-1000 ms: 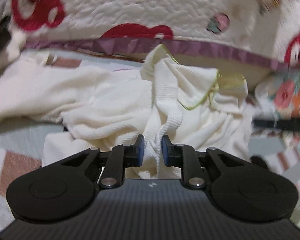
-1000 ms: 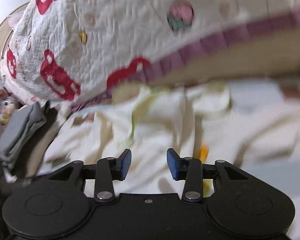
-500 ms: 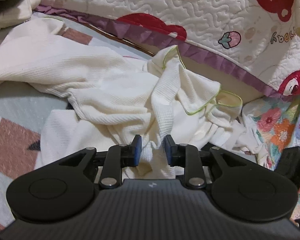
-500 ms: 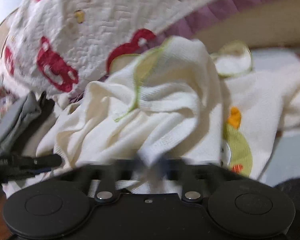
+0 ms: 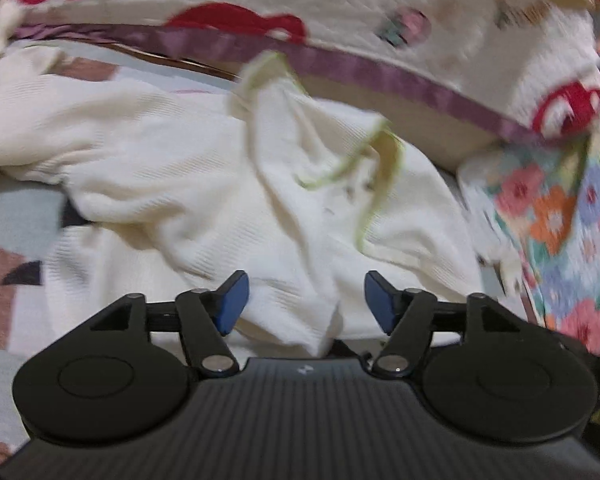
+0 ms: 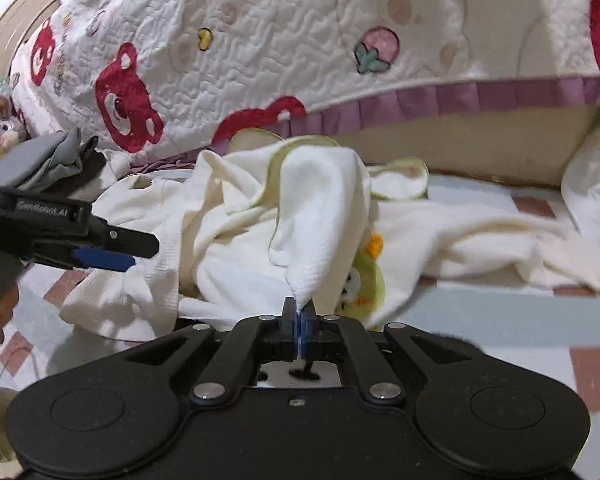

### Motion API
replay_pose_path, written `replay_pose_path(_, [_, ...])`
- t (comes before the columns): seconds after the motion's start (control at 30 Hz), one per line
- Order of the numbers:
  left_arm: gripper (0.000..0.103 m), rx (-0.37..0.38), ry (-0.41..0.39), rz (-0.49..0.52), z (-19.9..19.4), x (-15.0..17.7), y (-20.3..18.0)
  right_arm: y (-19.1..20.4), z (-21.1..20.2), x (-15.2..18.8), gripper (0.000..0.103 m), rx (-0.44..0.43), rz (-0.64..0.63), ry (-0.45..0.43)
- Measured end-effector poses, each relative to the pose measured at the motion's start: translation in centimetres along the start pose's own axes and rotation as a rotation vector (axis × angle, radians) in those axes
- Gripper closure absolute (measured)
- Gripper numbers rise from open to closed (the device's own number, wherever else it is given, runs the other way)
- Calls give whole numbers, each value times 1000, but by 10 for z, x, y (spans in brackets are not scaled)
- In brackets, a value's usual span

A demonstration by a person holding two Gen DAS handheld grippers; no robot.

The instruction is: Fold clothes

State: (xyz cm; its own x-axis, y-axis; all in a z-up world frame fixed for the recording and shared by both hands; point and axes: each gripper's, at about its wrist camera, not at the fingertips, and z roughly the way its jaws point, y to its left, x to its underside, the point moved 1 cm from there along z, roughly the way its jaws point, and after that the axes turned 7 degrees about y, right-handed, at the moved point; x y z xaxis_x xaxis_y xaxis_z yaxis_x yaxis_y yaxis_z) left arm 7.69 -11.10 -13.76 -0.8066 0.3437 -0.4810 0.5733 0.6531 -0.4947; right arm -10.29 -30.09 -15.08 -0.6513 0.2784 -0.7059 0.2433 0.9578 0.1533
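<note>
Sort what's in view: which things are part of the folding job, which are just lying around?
In the job:
- cream garment, a fold pinched in the right gripper
- left gripper, jaws just opened, cloth loose between them

Lying about:
- bear-print quilt
- grey clothes
- floral fabric
- checked mat
</note>
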Motion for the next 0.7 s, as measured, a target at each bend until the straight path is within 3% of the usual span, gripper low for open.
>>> replay_pose_path(0.07, [30,-16,25,67,8,3,-12,-2,0,2,100,-18,12,-4])
replay_pose_path(0.13, [30,-103,27,102,19,7,-19,2,2,2,100,-15,-13,0])
replay_pose_path(0.23, [31,-176,0,31,28,7,-12,7,2,3,100,-6,-26,5])
replay_pose_path(0.3, [61,-207,-15,-6,28,6,-4,9,3,4,100,-10,-23,15])
replay_pose_path(0.33, [96,-225,-19,-16,28,6,-1,10,3,4,100,-8,-26,20])
replay_pose_path(0.37, [98,-261,-1,43,27,5,-3,12,3,4,100,0,-39,23])
replay_pose_path(0.47, [98,-382,-75,207,7,2,-17,12,4,3,100,9,-54,24])
replay_pose_path(0.53, [98,-411,-112,205,-5,-6,-15,10,6,2,99,2,-41,28])
replay_pose_path(0.6, [97,-386,-120,167,-8,-10,-7,4,12,1,95,-40,13,42])
replay_pose_path(0.7, [97,-338,-51,87,4,-8,9,-2,24,4,94,-94,61,74])
